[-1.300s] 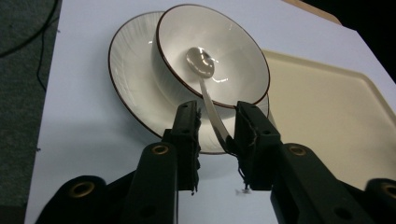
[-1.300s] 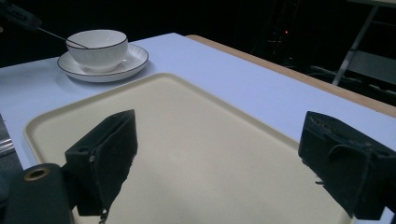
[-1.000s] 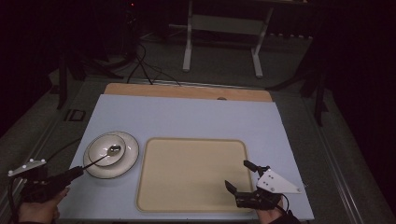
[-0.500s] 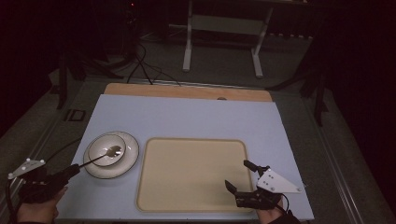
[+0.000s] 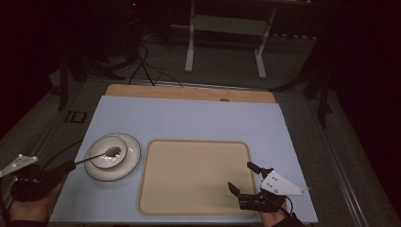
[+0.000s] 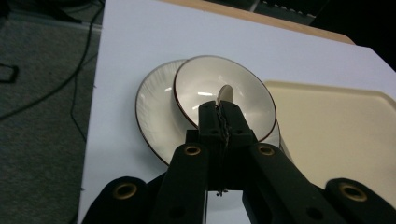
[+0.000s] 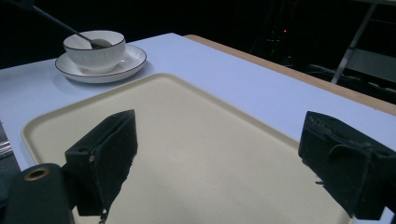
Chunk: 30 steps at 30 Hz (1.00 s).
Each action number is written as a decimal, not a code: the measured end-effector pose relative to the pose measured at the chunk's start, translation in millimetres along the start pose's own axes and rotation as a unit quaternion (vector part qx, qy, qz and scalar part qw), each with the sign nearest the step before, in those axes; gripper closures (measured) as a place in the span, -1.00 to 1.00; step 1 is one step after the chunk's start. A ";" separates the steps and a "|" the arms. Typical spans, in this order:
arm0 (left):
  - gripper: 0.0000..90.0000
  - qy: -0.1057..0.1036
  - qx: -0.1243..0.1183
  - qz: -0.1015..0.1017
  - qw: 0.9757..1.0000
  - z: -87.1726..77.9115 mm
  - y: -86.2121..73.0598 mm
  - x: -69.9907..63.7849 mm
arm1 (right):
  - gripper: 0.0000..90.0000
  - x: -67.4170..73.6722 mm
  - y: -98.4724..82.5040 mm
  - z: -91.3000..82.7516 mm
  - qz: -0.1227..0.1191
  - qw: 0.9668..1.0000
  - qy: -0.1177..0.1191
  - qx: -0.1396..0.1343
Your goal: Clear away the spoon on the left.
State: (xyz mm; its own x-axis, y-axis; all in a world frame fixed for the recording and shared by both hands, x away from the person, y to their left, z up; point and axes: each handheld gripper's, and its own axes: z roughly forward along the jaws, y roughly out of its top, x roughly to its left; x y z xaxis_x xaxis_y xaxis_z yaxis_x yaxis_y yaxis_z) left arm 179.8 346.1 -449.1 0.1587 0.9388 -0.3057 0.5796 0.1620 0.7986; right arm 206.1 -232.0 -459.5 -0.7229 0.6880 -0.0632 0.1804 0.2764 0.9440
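Metal, slim and stiff, the silver spoon with the dark handle (image 5: 97, 156) is lying with its bowl inside the small white ceramic bowl with a dark rim (image 6: 224, 95), just ahead of the left claw (image 6: 223, 119), while its handle is running back between the jaws. The left claw is clamping that handle, and the jaws have just been closing on it. In the left gripper view the thin shaft is sitting pinched between the two pads, with the spoon's bowl showing just beyond the tips.

Judging by its look, the spoon is light and rigid but smooth, so it is likely to swivel or slide in the pads; taking it on the handle, with the pads flat on its sides, seems the sound hold. The bowl is resting on a white ribbed saucer with a dark rim (image 6: 156, 116); both are probably brittle and could skate on the counter if the spoon is levered against the bowl wall.

To the right of the left claw the flat beige plastic tray (image 5: 194, 175) is lying on the pale blue counter (image 5: 189, 118), near the saucer but apart from it. The right claw (image 5: 246, 177) is hovering over the tray's near right corner, its jaws standing wide apart with nothing between them.
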 end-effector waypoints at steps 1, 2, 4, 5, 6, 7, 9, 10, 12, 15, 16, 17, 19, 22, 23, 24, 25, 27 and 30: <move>0.99 0.000 -0.002 0.003 1.000 -1.7 1.8 -0.2 | -0.74 0.0 0.0 0.0 0.000 1.000 0.000 0.000; 0.99 0.002 -0.003 0.008 1.000 -3.4 4.1 -1.3 | -0.74 0.0 0.0 0.0 0.000 1.000 0.000 0.000; 0.99 -0.002 -0.006 0.014 1.000 -6.6 7.8 -2.4 | -0.74 0.0 0.0 0.0 0.000 1.000 -0.001 0.000; 0.99 -0.003 -0.006 0.017 1.000 -8.1 9.9 -3.2 | -0.74 -0.1 0.0 0.1 0.000 1.000 -0.001 0.000; 0.99 -0.004 -0.008 0.019 1.000 -10.1 12.0 -3.8 | -0.74 -0.2 0.0 0.1 -0.001 1.000 0.000 -0.001; 0.99 -0.005 -0.011 0.020 1.000 -12.1 14.4 -4.3 | -0.74 -0.4 0.0 0.2 0.000 1.000 0.000 -0.001; 0.99 -0.007 -0.016 0.030 0.999 -17.4 20.4 -6.1 | -0.74 -0.7 -0.2 0.3 0.001 1.000 -0.001 0.000; 0.99 -0.007 -0.019 0.031 0.999 -19.1 22.3 -6.7 | -0.74 -0.7 -0.2 0.3 0.001 1.000 -0.001 0.000; 0.99 -0.011 -0.023 0.036 0.999 -23.4 27.7 -8.1 | -0.74 -0.7 -0.1 0.1 0.001 1.000 -0.001 -0.001; 0.99 -0.017 -0.023 0.046 0.999 -28.4 35.2 -11.5 | -0.74 -0.9 -0.1 -0.1 0.001 1.000 -0.001 -0.001; 1.00 -0.020 -0.023 0.050 0.998 -29.8 37.6 -12.6 | -0.74 -0.9 -0.1 -0.1 0.001 1.000 -0.001 -0.001; 0.99 -0.024 -0.022 0.054 0.998 -30.9 40.7 -14.2 | -0.74 -1.1 -0.2 0.0 0.002 1.000 -0.001 -0.002; 1.00 -0.030 -0.020 0.063 0.997 -31.7 45.0 -17.6 | -0.74 -1.2 -0.2 0.0 0.002 1.000 -0.001 -0.002; 0.99 -0.041 -0.014 0.078 0.996 -30.8 49.7 -23.8 | -0.74 -1.3 0.0 -0.3 0.002 1.000 -0.001 -0.004; 0.99 -0.045 -0.012 0.081 0.996 -29.8 50.9 -26.5 | -0.74 -1.2 0.0 -0.5 0.002 1.000 -0.001 -0.004; 1.00 -0.051 -0.008 0.087 0.995 -28.7 52.1 -29.4 | -0.74 -1.2 0.0 -0.6 0.002 1.000 -0.001 -0.003; 0.99 -0.055 -0.006 0.094 0.994 -27.7 53.0 -32.2 | -0.74 -1.3 0.0 -0.5 0.002 1.000 0.000 -0.004; 0.99 -0.065 0.001 0.103 0.993 -25.0 55.1 -38.0 | -0.74 -1.6 -0.1 -0.3 0.003 1.000 0.000 -0.005; 0.99 -0.080 0.011 0.120 0.990 -19.6 58.9 -46.8 | -0.74 -1.9 -0.4 0.1 0.003 1.000 0.000 -0.005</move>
State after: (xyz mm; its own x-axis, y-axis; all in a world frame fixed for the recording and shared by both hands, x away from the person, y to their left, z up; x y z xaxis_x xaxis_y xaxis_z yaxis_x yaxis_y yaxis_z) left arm 190.8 317.6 -377.6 0.4164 0.8895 -0.1884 0.5278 -0.0677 0.8467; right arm 207.5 -233.4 -459.8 -0.7211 0.6904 -0.0571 0.1793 0.2655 0.9473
